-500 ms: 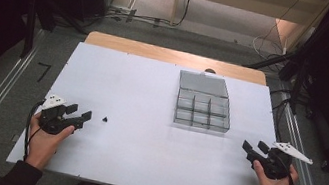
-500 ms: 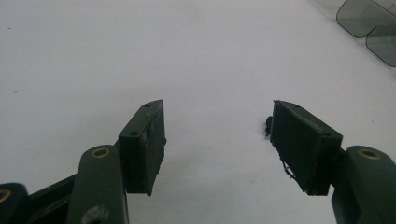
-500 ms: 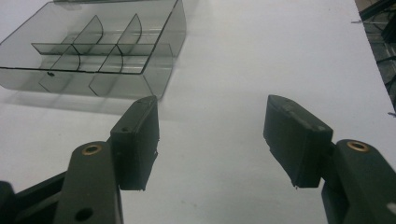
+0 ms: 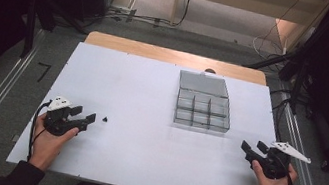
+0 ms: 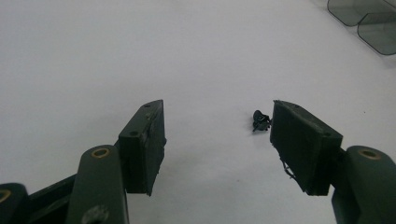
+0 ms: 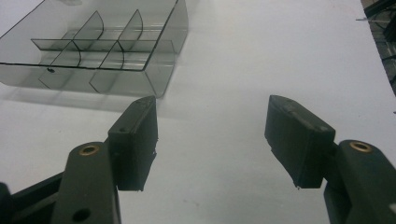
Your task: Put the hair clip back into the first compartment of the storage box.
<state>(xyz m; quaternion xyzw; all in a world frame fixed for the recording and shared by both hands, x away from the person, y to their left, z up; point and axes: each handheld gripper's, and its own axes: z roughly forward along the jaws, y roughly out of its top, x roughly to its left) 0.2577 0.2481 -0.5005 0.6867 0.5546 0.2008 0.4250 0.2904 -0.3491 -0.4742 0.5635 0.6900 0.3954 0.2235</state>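
The left claw (image 4: 88, 118) rests near the desk's (image 4: 131, 158) near-left corner, jaws spread wide and empty; a small black part (image 5: 260, 120) lies on the desk just off its tips. The right claw (image 4: 250, 147), also gaping and empty, sits near the near-right corner. A clear divided box (image 4: 202, 105) stands toward the far right edge.

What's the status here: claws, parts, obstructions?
Left claw open, empty. Right claw open, empty. Small black plastic part lies just ahead of left claw. Clear smoky plastic divided box open beyond.
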